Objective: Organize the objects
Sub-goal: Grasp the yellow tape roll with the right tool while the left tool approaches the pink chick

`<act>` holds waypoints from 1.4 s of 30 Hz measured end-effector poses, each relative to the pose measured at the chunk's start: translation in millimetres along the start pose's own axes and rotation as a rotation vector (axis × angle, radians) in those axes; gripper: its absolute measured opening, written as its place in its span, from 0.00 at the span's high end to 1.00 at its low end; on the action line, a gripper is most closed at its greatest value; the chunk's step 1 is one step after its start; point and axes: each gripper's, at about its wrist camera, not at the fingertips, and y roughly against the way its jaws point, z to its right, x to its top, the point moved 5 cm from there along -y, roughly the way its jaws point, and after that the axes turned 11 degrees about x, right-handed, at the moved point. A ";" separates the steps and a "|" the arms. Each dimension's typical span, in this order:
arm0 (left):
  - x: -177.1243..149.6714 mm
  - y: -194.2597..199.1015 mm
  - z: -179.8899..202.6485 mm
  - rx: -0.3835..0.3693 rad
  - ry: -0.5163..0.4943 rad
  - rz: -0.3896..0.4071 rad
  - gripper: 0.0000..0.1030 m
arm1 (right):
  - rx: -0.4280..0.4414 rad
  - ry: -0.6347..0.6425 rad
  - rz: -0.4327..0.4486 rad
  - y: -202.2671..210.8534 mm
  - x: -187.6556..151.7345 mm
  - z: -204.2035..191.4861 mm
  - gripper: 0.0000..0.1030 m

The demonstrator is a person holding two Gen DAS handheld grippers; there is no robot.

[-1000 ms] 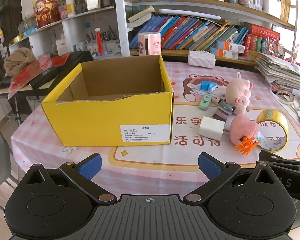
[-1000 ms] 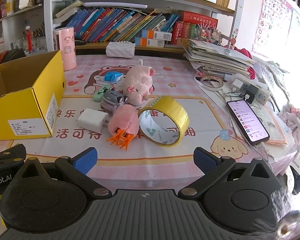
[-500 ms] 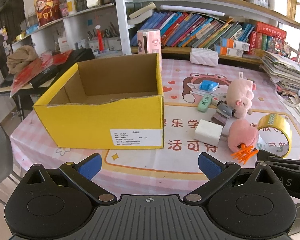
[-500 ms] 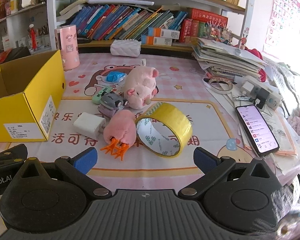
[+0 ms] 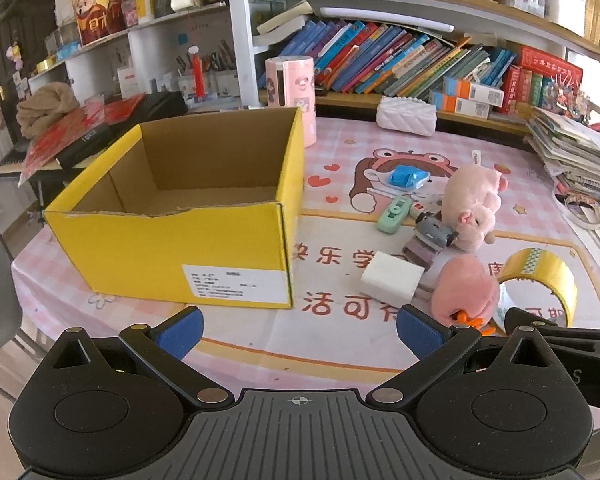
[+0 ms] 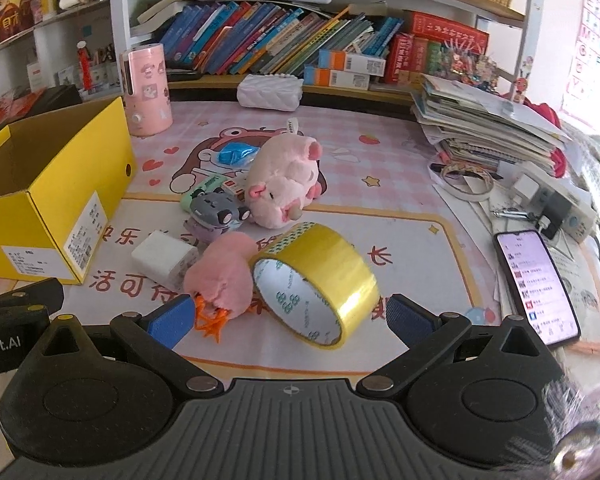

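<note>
An open, empty yellow cardboard box (image 5: 180,248) stands on the left of the pink table mat; it also shows in the right wrist view (image 6: 56,204). To its right lies a cluster: yellow tape roll (image 6: 320,280), pink plush with orange feet (image 6: 220,280), pink pig plush (image 6: 288,184), white block (image 6: 162,258), grey toy car (image 6: 216,208), green item (image 5: 394,214), blue item (image 5: 408,178). My right gripper (image 6: 288,320) is open, its fingers flanking the tape roll and pink plush from the near side. My left gripper (image 5: 300,328) is open and empty before the box.
A pink cylinder (image 6: 146,92) and a white pouch (image 6: 270,92) stand at the back. Stacked papers (image 6: 484,128), a tape ring (image 6: 466,180), a power strip (image 6: 552,200) and a phone (image 6: 536,280) lie on the right. Bookshelves (image 5: 400,64) rise behind the table.
Both grippers have moved forward toward the table. The tape roll and pink plush now sit closer, between the right fingers. No object has shifted.
</note>
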 end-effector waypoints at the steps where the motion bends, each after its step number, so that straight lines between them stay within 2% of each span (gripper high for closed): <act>1: -0.5 -0.4 1.9 0.003 0.003 -0.002 0.00 | 0.006 0.005 -0.003 -1.3 0.4 2.1 0.01; 16: -0.2 -7.3 28.2 0.064 0.022 -0.032 0.00 | 0.097 0.017 -0.092 -36.3 -2.5 34.3 0.02; 23: 3.9 -4.8 34.2 0.088 0.031 -0.014 0.00 | 0.122 -0.011 -0.132 -53.4 -1.8 46.3 0.10; 39: -4.5 -3.1 40.1 0.123 0.061 -0.031 0.00 | 0.180 0.083 -0.117 -57.1 -3.2 46.3 0.10; 40: -4.1 -2.6 39.9 0.123 0.064 -0.030 0.00 | 0.179 0.091 -0.103 -56.4 -0.9 46.0 0.11; 42: -2.9 -2.2 40.4 0.118 0.070 -0.028 0.00 | 0.173 0.111 -0.067 -53.6 4.7 46.3 0.26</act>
